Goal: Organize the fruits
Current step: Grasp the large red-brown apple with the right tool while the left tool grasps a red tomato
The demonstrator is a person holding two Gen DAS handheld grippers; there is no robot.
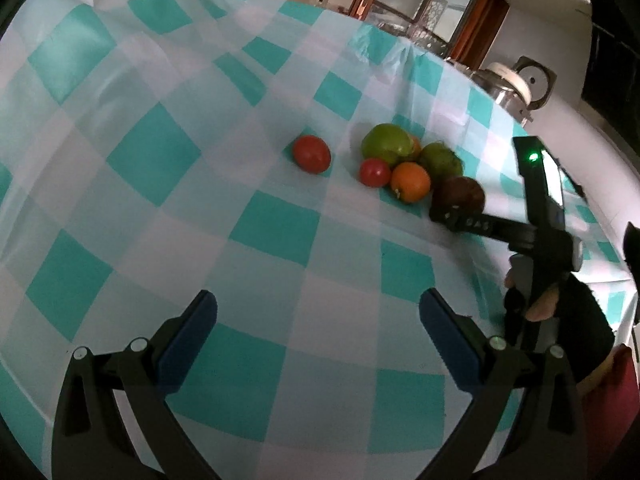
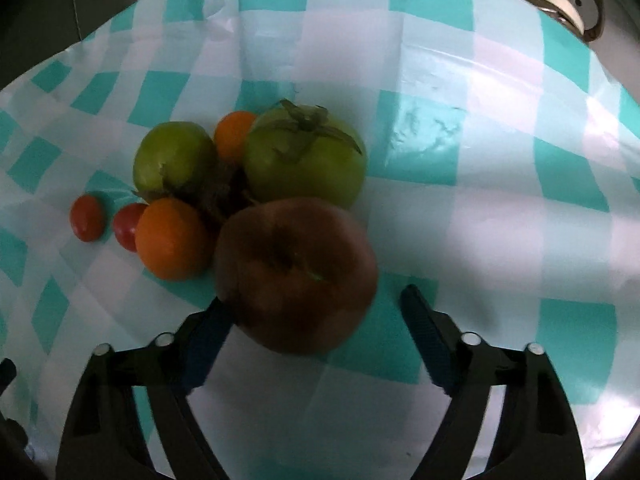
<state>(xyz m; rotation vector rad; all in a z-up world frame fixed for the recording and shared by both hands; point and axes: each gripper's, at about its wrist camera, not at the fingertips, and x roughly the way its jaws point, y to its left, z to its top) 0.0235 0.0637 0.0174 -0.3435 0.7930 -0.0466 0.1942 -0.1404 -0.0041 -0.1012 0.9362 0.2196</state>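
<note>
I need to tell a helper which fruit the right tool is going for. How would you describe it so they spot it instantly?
On the teal-and-white checked tablecloth sits one cluster of fruit. At its near edge, closest to the right tool and between its open fingers, is the dark brownish-red fruit. It is the only dark one, as large as the green tomatoes.

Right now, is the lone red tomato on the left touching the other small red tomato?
Apart. In the left wrist view, the lone red tomato sits clear of the other small red tomato, with tablecloth showing between them.
</note>
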